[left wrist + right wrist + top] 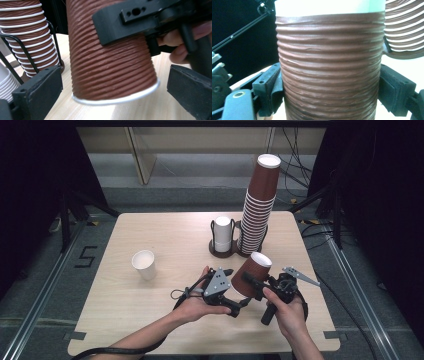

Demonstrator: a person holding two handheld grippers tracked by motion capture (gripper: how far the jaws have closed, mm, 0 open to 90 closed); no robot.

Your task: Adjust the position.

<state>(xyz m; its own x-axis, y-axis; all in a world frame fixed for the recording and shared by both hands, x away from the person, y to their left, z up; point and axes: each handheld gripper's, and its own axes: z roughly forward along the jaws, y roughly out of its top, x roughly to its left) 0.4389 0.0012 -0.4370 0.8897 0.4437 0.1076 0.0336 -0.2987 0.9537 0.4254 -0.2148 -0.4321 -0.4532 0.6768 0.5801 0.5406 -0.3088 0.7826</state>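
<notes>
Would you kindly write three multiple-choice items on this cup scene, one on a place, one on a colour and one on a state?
1. Where does the lone white cup stand?
A. On the table's left part, apart from the holder
B. Inside the holder
C. On top of the brown stack

2. What colour is the cup held between the two grippers?
A. Green
B. Brown
C. Blue

3. How does the right gripper stand to that cup?
A. Open and far from it
B. Shut on its ribbed wall
C. Resting flat on the table

Answers:
1 A: the high view shows it alone on the table, left of the holder and the brown stack.
2 B: the brown cup has a ribbed brown wall and a white rim.
3 B: in the right gripper view both pads press on the cup, while the left gripper stands open around its rim end.
</notes>
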